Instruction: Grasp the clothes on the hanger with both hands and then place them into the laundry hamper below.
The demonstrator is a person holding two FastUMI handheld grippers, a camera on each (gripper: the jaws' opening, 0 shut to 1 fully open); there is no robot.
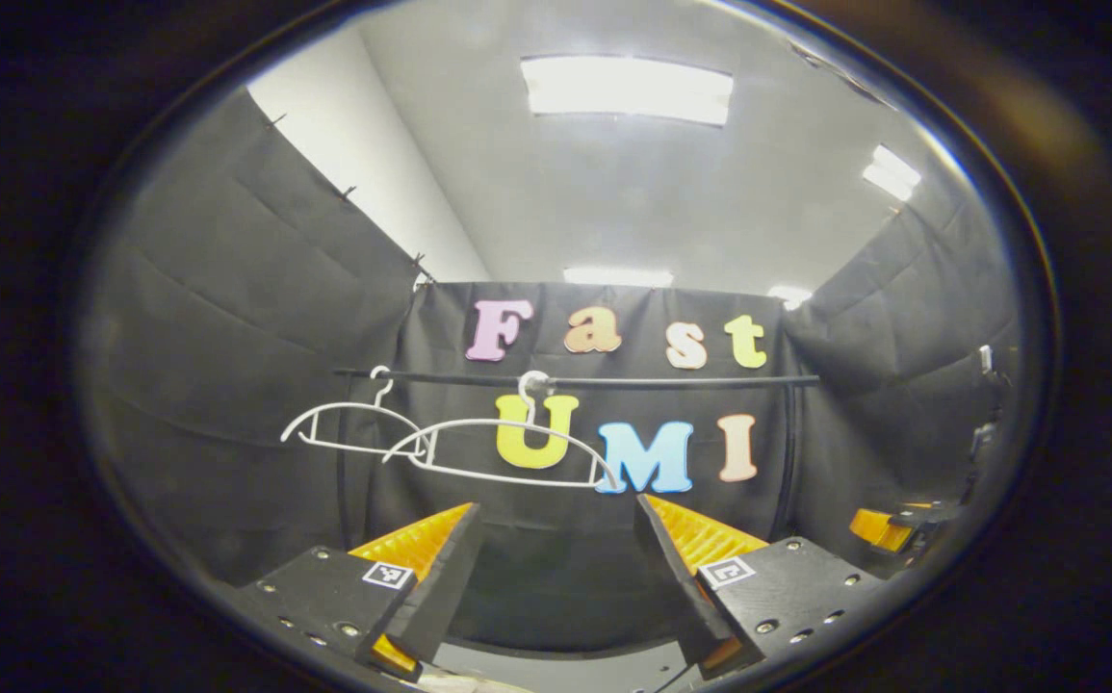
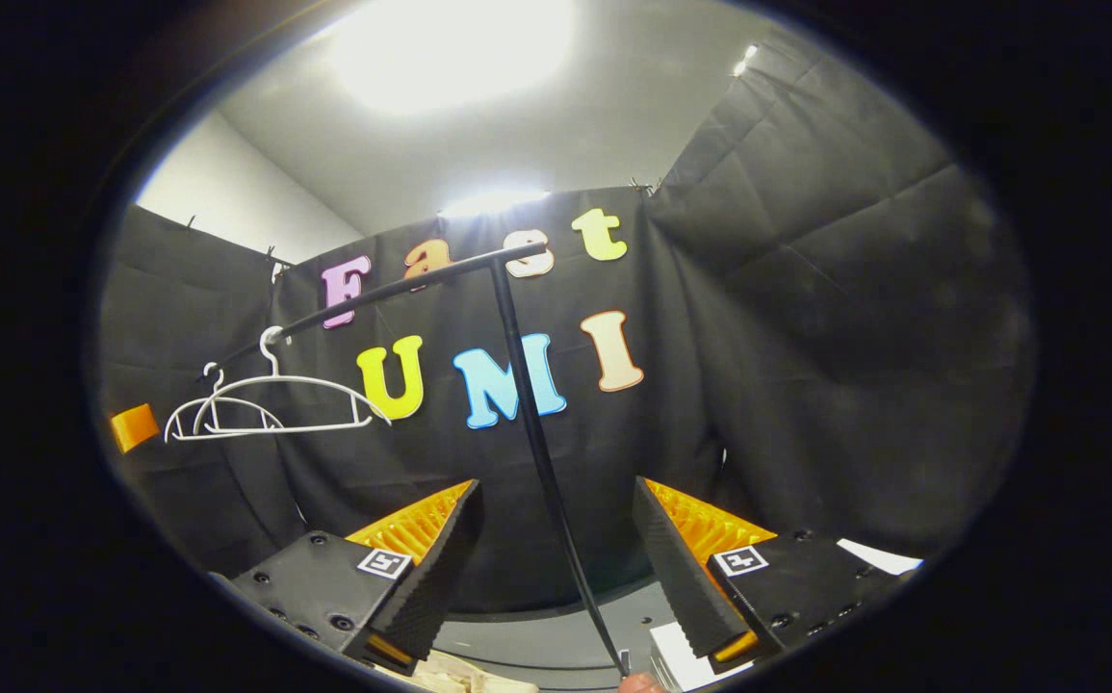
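Two white hangers hang bare on a black rail in front of the booth wall. In the right gripper view the same hangers sit at the rail's left end. No clothes are on them. My left gripper is open below the hangers, with nothing between its fingers. My right gripper is open too, and the rail's upright pole runs down between its fingers, farther off. A pale scrap of fabric lies at the bottom edge; what it rests in is hidden.
The right gripper shows at the far right of the left gripper view. A white sheet lies low on the right. A grey curved surface lies beneath the fingers. Black cloth walls close in on three sides.
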